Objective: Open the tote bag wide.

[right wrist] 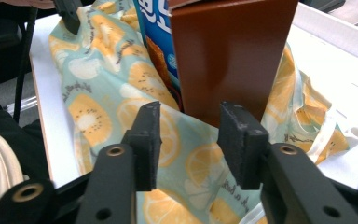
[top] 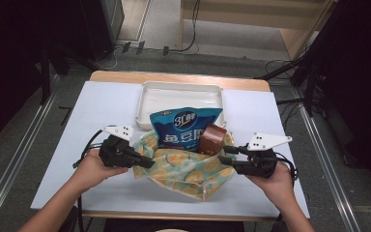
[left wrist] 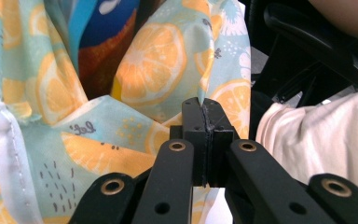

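A lemon-print cloth bag (top: 186, 166) lies at the surface's (top: 101, 106) centre, holding a blue snack pouch (top: 183, 126) and brown box (top: 214, 138); a white tray (top: 181, 96) sits at 12 o'clock. The left gripper (left wrist: 200, 109) fingers pinch the bag's edge; the right gripper (right wrist: 189, 140) fingers stand wide before the box.

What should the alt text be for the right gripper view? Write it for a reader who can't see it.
The right gripper, jaws open, faces a brown box standing in a lemon-print cloth bag, with a blue snack packet behind the box. The bag lies on a white table.
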Motion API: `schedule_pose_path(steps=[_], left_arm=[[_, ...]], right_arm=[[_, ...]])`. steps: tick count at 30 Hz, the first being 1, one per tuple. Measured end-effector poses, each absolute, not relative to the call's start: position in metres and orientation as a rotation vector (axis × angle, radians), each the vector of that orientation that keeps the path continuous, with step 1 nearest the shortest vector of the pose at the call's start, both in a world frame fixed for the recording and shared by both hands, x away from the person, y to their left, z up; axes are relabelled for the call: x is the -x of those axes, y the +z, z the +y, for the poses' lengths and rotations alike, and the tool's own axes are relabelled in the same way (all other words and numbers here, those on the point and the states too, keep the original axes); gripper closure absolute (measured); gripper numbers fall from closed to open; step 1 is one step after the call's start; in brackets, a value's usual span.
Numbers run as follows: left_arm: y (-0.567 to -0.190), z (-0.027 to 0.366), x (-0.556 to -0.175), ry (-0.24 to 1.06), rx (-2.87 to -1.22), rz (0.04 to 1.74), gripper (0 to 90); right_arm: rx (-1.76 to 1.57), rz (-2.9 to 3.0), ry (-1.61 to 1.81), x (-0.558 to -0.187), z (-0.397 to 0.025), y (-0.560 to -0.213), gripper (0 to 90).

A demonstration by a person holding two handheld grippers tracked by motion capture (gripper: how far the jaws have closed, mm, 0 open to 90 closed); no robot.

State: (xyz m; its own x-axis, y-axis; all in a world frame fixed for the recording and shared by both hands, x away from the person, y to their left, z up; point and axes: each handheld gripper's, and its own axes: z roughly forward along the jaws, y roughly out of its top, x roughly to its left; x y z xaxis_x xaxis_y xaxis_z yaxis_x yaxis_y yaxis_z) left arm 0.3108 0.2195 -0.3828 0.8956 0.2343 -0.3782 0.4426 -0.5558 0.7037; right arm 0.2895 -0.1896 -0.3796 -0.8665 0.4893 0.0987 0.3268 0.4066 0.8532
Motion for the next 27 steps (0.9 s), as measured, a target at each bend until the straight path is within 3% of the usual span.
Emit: schedule_pose_path(steps=[4,10,13,21,27], left_arm=[[-0.385,0.218,-0.31,-0.316,-2.18,0.479,90.0],[-0.388,0.214,-0.313,-0.318,-2.184,0.477,89.9],[-0.388,0.214,-0.315,-0.319,-2.178,0.481,90.0],[-0.391,0.215,-0.316,-0.318,-2.168,0.49,90.0],[-0.393,0.217,-0.315,-0.318,-2.165,0.497,90.0]], right_arm=[[-0.719,2.536,1.484,-0.297,-0.19,-0.385,47.9],[-0.727,2.55,1.441,-0.305,-0.185,-0.392,43.0],[-0.758,2.564,1.416,-0.307,-0.186,-0.395,50.2],[-0.765,2.624,1.342,-0.305,-0.179,-0.405,87.3],[-0.794,2.665,1.324,-0.305,-0.177,-0.41,90.0]])
